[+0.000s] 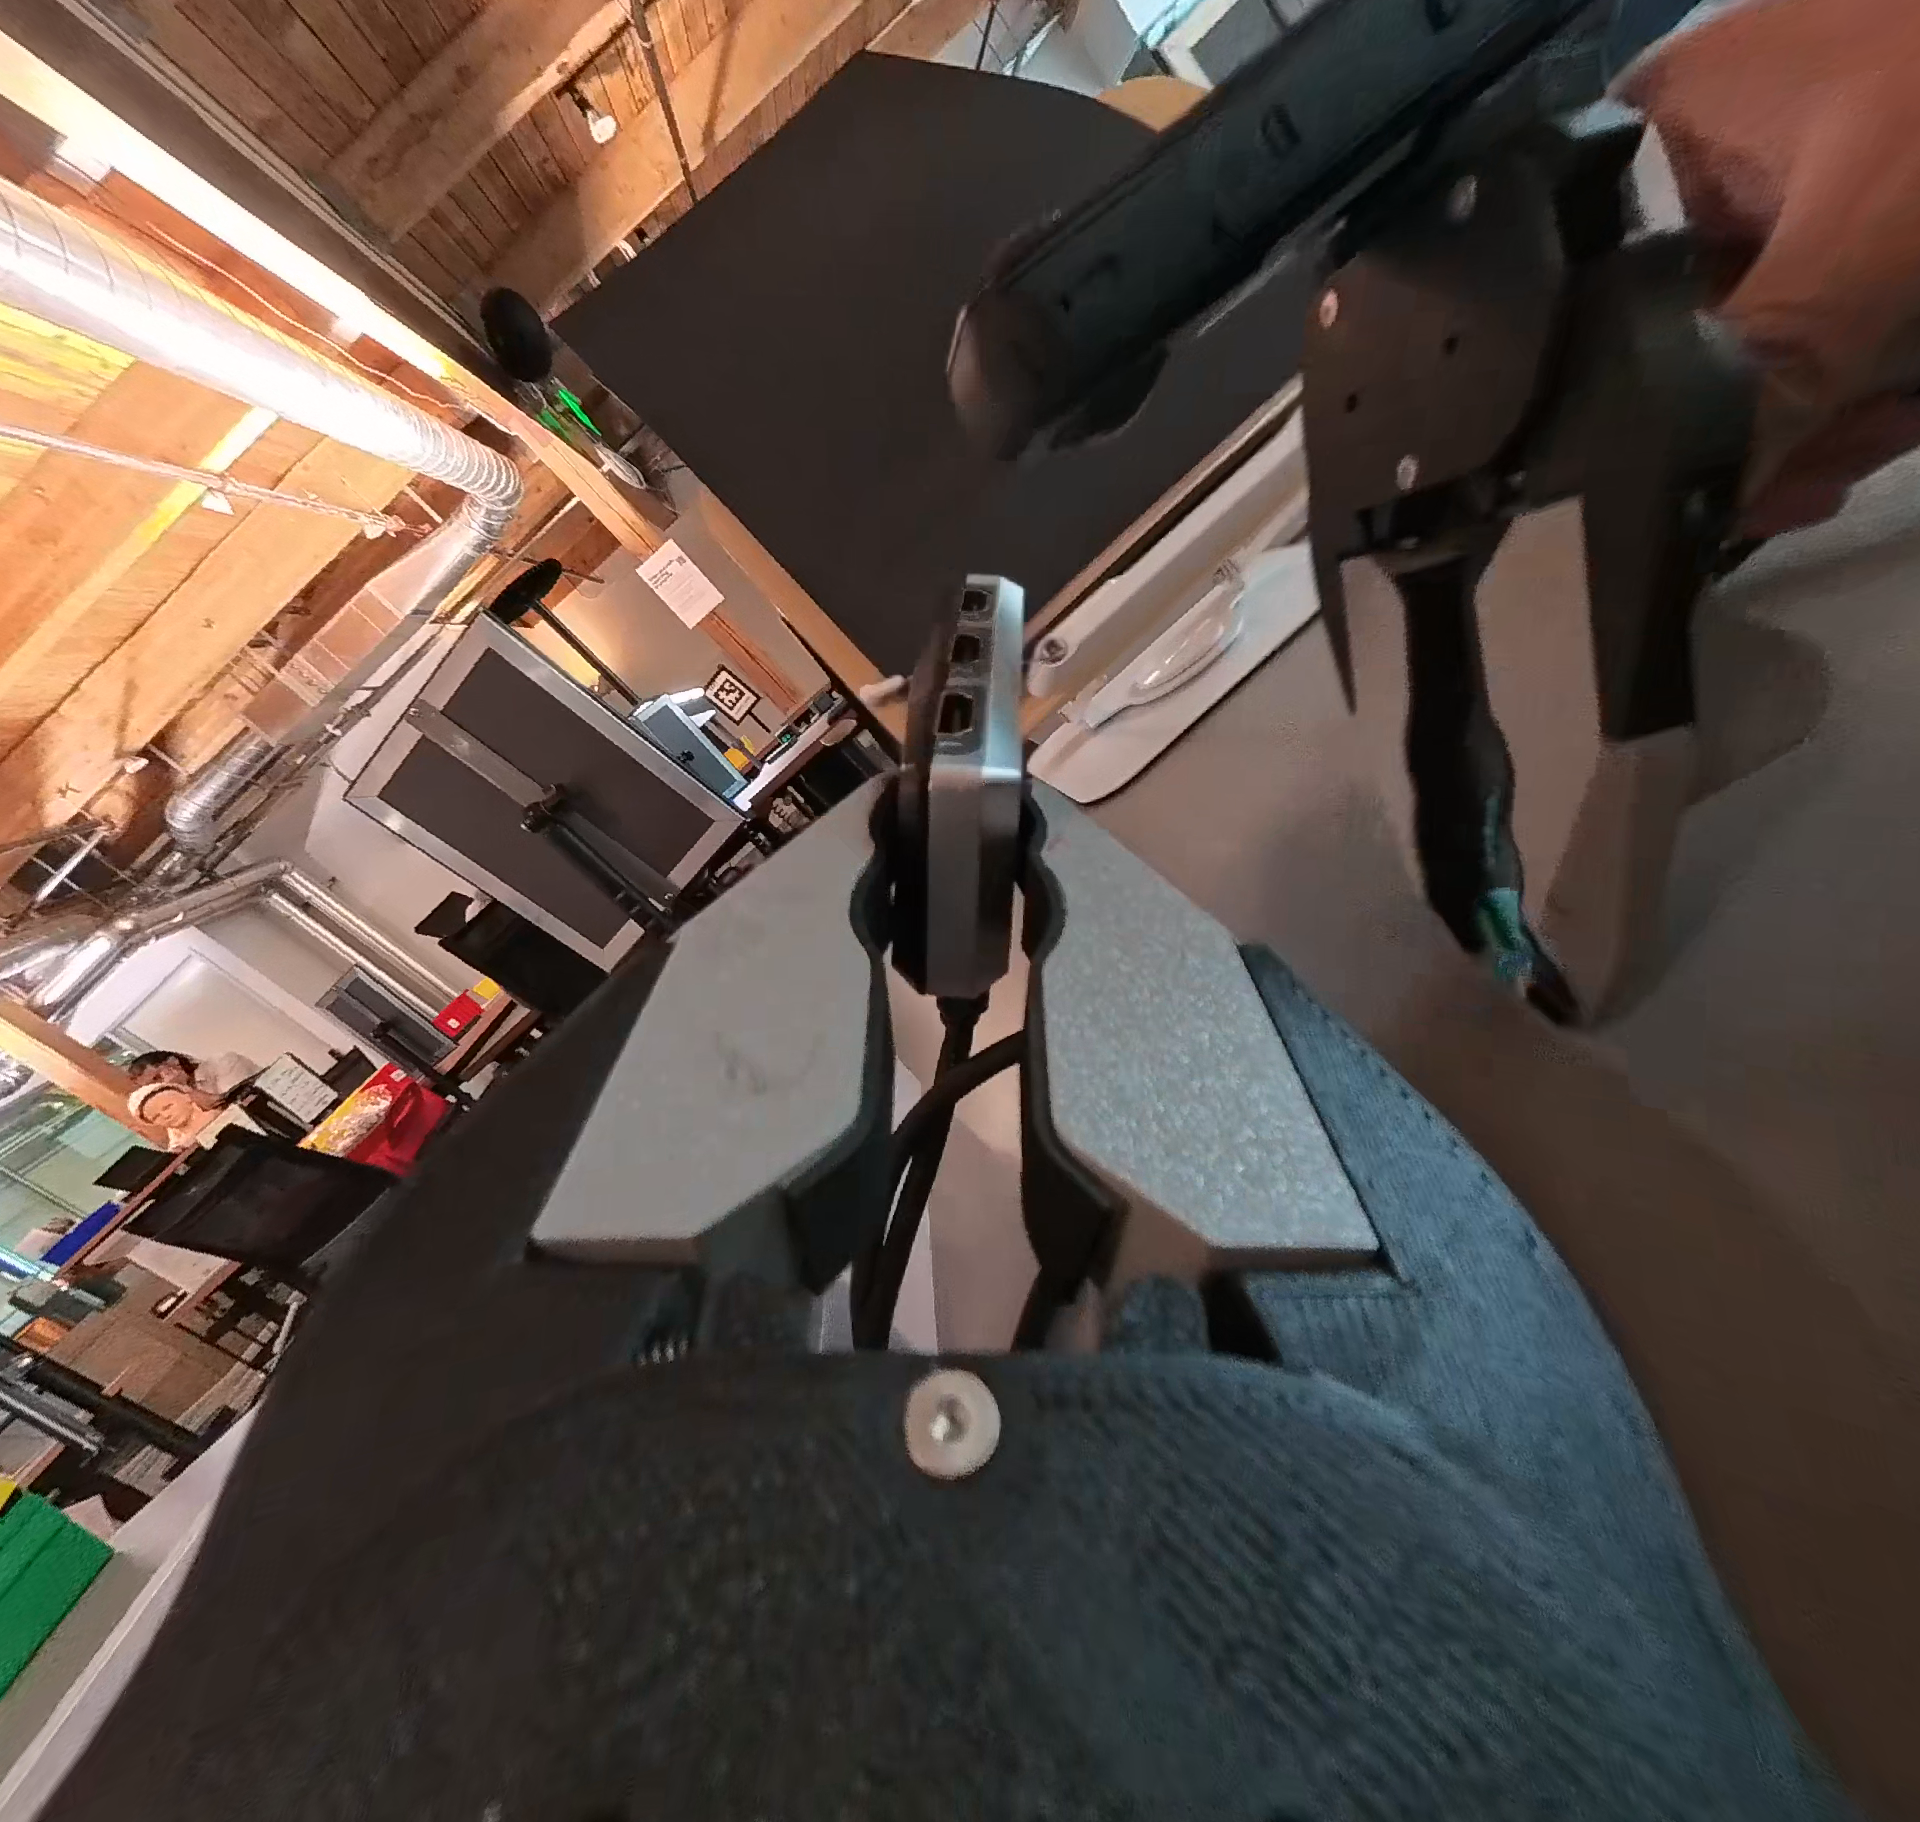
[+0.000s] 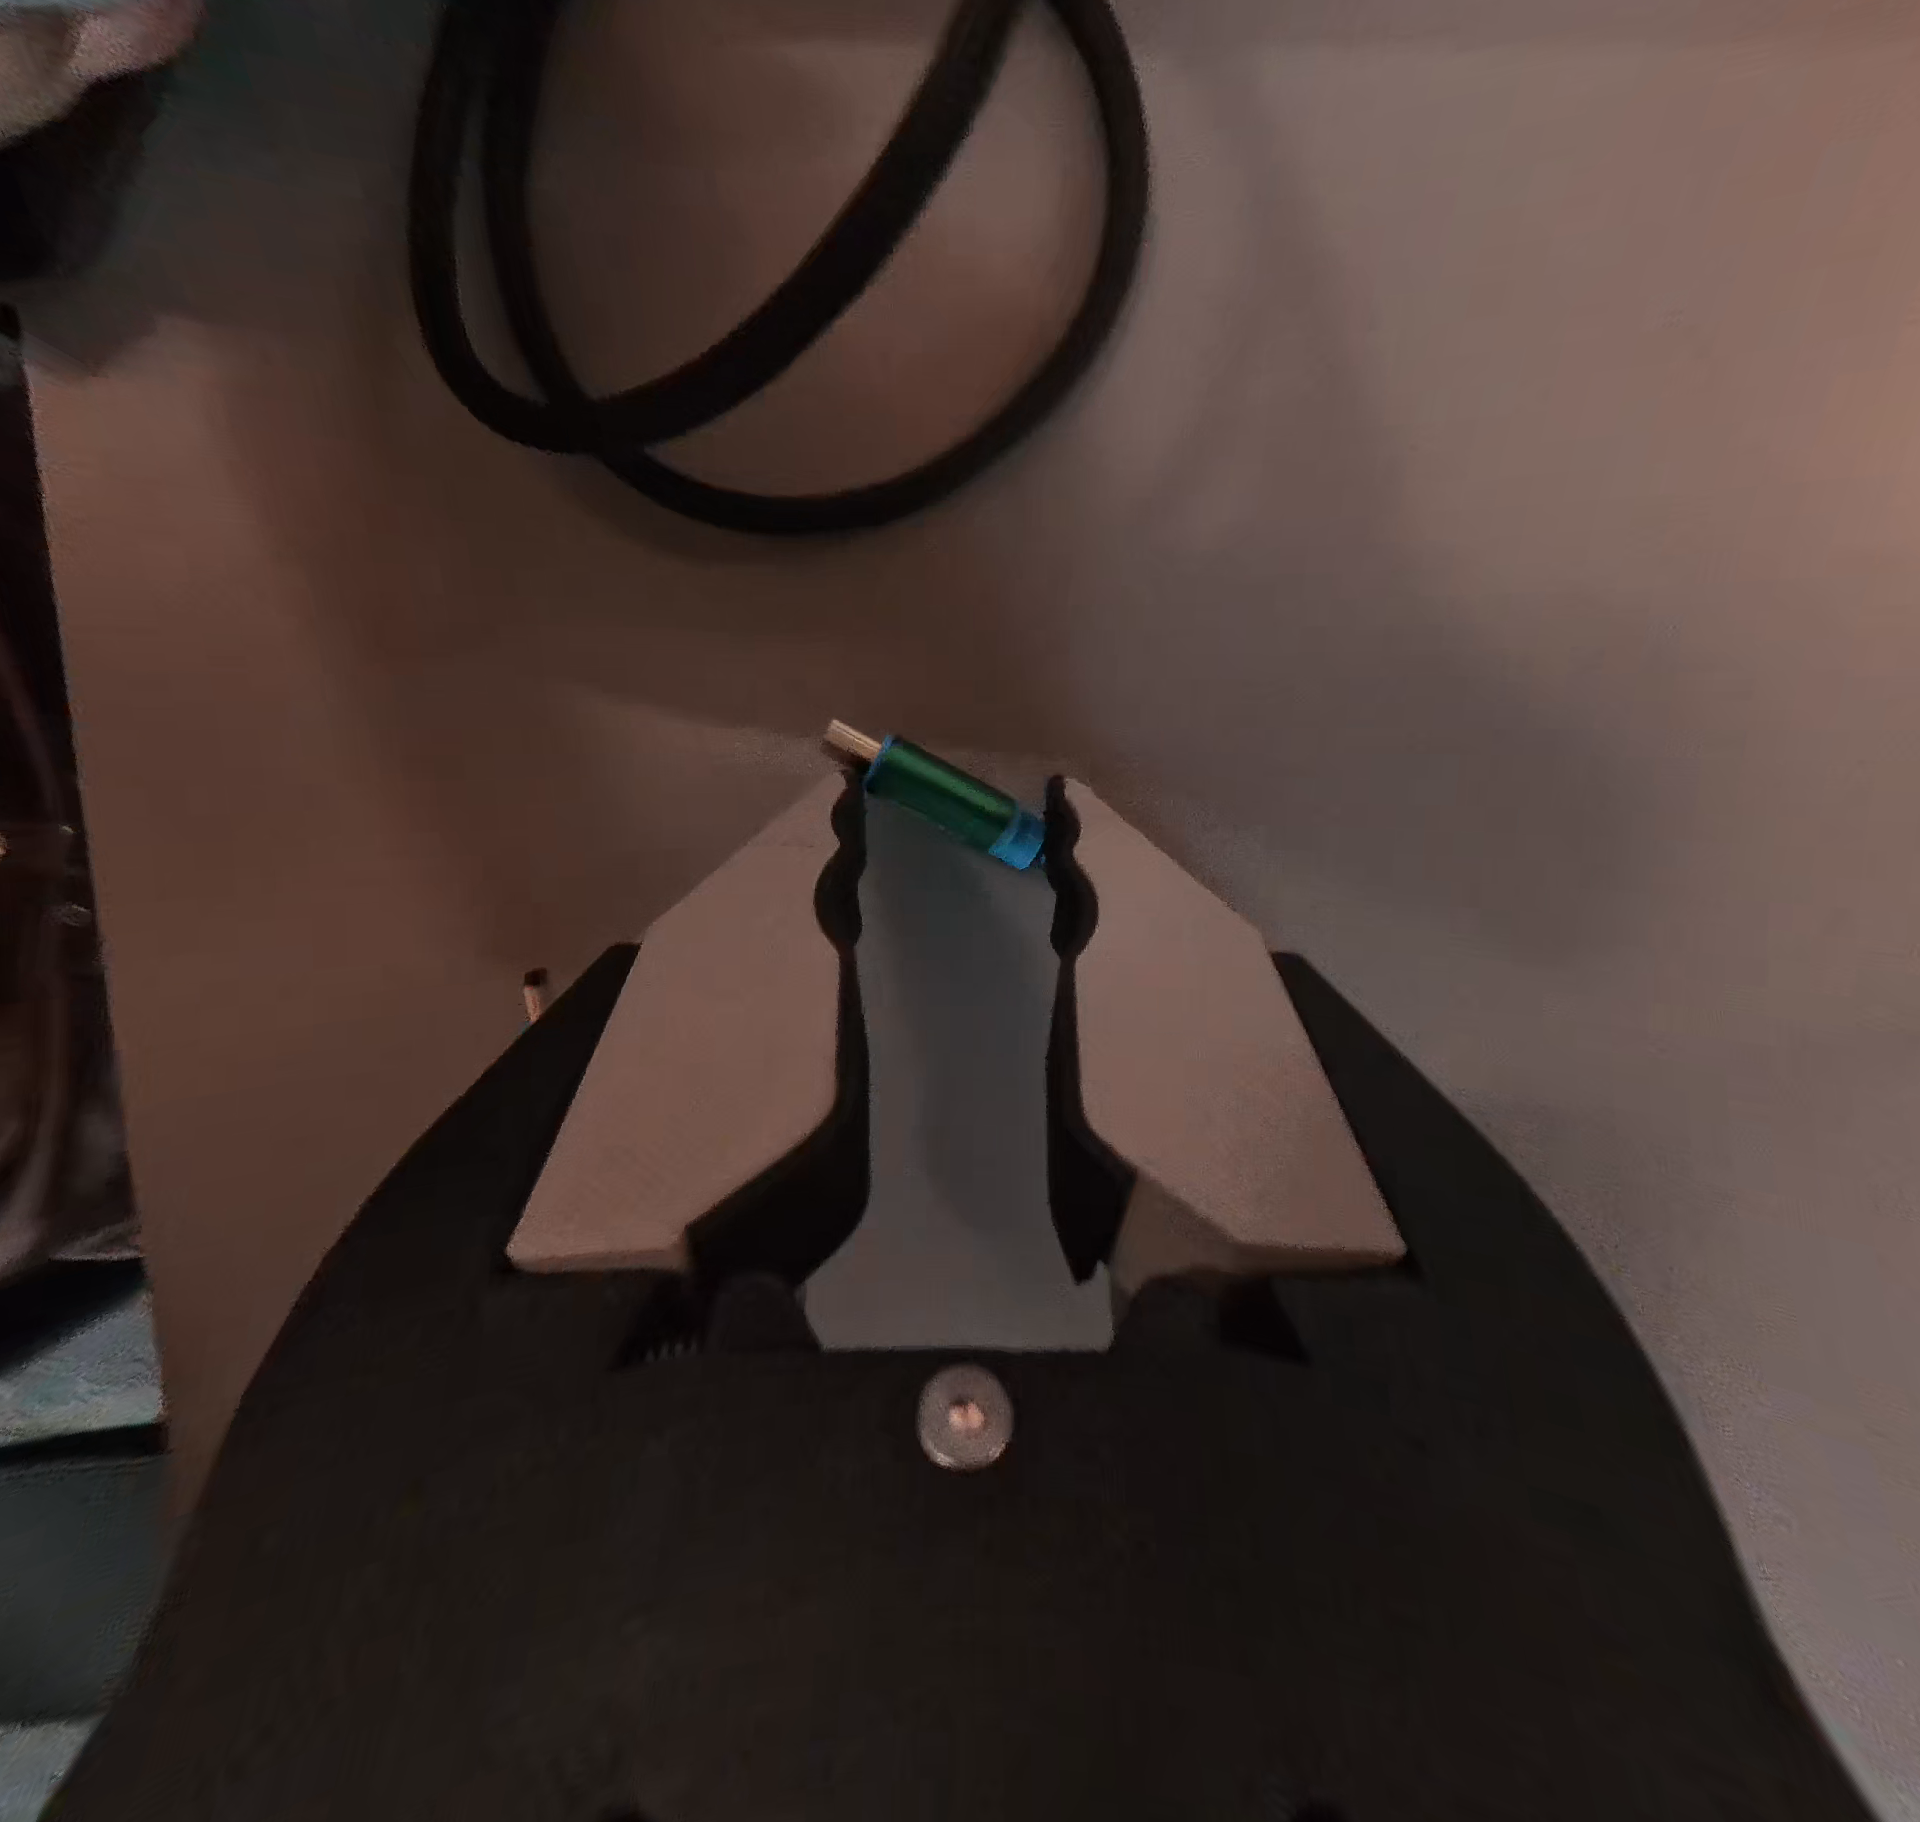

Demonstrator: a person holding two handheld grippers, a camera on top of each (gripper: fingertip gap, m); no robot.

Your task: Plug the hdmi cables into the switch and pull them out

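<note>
Left wrist view: your left gripper [image 1: 961,837] clamps the grey HDMI switch [image 1: 971,733], ports empty; your right gripper [image 2: 951,822] stands parted around the green HDMI plug [image 2: 940,801]

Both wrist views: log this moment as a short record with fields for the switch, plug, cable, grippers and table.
switch: grey box held edge-up in the left gripper, three empty ports visible along its top edge
switch lead: black cable hanging down between the fingers
plug: green-and-blue HDMI connector lying tilted on the table, metal tip pointing left
right gripper: open, straddling the plug, not closed on it
cable: black loop lying on the table beyond the plug
table: brown surface
</note>
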